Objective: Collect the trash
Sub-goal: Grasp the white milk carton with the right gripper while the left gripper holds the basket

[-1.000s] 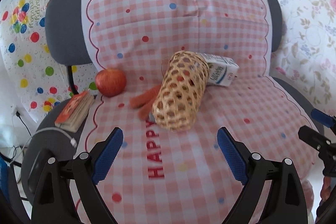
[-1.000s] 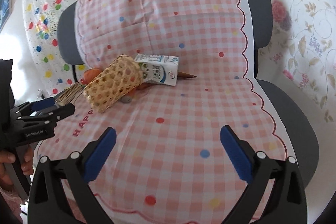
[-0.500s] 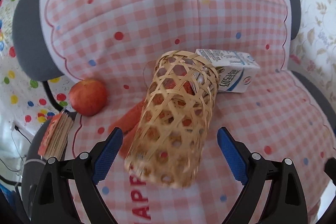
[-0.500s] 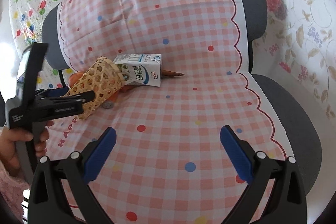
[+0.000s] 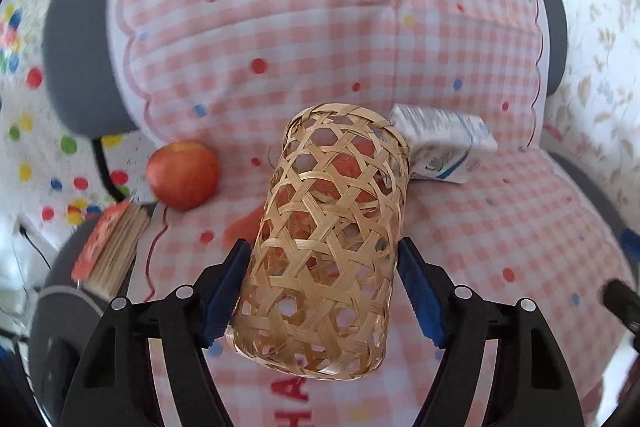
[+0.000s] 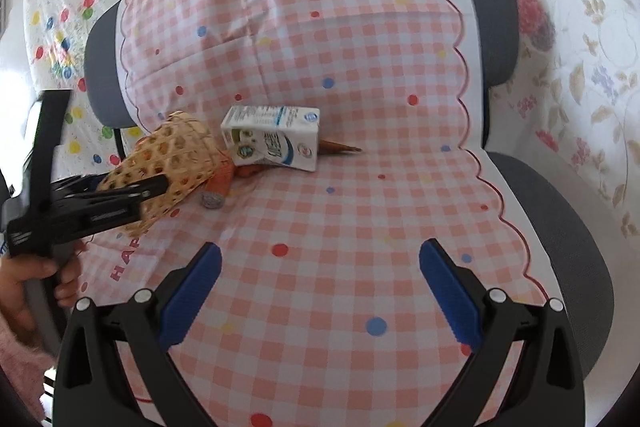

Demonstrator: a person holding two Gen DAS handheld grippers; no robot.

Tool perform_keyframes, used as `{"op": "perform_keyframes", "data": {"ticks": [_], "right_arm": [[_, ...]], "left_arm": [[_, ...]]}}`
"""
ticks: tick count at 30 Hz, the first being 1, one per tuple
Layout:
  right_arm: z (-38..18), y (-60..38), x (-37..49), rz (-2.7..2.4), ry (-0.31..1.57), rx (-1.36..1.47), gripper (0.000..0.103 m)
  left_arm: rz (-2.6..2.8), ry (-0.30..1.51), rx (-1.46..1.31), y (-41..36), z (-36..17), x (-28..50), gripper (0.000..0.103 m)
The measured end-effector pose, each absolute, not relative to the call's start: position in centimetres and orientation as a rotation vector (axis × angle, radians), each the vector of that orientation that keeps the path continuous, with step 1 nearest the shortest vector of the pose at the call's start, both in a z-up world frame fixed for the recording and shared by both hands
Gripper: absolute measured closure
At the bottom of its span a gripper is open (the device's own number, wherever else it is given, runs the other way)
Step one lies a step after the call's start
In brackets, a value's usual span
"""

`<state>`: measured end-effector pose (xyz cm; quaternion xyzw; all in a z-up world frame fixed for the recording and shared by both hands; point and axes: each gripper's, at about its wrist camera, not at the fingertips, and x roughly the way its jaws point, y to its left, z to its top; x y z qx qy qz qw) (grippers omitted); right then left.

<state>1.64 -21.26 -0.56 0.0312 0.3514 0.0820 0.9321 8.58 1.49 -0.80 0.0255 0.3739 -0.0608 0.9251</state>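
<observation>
A woven bamboo basket [image 5: 328,239] lies on its side on the pink checked chair seat [image 5: 500,227]. My left gripper [image 5: 322,287] has closed its blue pads on the basket's lower sides; the basket also shows in the right wrist view [image 6: 172,163]. A white milk carton [image 5: 444,151] lies just right of the basket's mouth and shows in the right wrist view [image 6: 276,143]. An orange wrapper [image 6: 224,179] lies by the basket's mouth. My right gripper [image 6: 320,291] is open and empty above the seat, in front of the carton.
A red apple [image 5: 184,175] sits left of the basket. A small book [image 5: 112,251] lies on the seat's left edge. A brown stick [image 6: 340,147] pokes out behind the carton. The chair's grey backrest [image 6: 492,27] rises behind.
My left gripper moved forward over the basket and narrowed its jaws onto its sides. My right gripper drifted slightly closer to the carton and stayed open.
</observation>
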Motion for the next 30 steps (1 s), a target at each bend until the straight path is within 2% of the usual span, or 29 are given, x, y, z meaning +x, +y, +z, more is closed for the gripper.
{"op": "perform_keyframes", "data": {"ticks": [2, 4, 6, 9, 24, 27, 30], "right_arm": [[-0.9, -20.4, 2.5, 0.178, 0.725, 0.039, 0.006], [-1.1, -19.7, 3.4, 0.185, 0.736, 0.014, 0.012], [-1.4, -19.0, 4.6, 0.204, 0.763, -0.001, 0.029], [-1.5, -18.6, 6.0, 0.217, 0.772, 0.012, 0.04], [-4.6, -16.8, 14.0, 0.292, 0.873, -0.05, 0.041], [-4.4, -16.1, 13.3, 0.358, 0.877, -0.025, 0.051], [-4.2, -14.3, 12.0, 0.414, 0.882, -0.053, 0.051]], "left_arm": [[-0.121, 0.745, 0.031, 2.5, -0.3, 7.4, 0.03], [-0.115, 0.724, 0.008, 3.5, 0.3, 6.5, 0.03], [-0.106, 0.71, -0.023, 4.6, 0.9, 5.9, 0.03], [-0.102, 0.694, -0.056, 5.9, 1.5, 5.6, 0.03], [-0.121, 0.719, -0.081, 6.4, -0.2, 7.0, 0.029], [-0.11, 0.719, -0.085, 7.0, -0.1, 6.8, 0.029], [-0.086, 0.722, -0.09, 7.6, -0.1, 6.5, 0.029]]}}
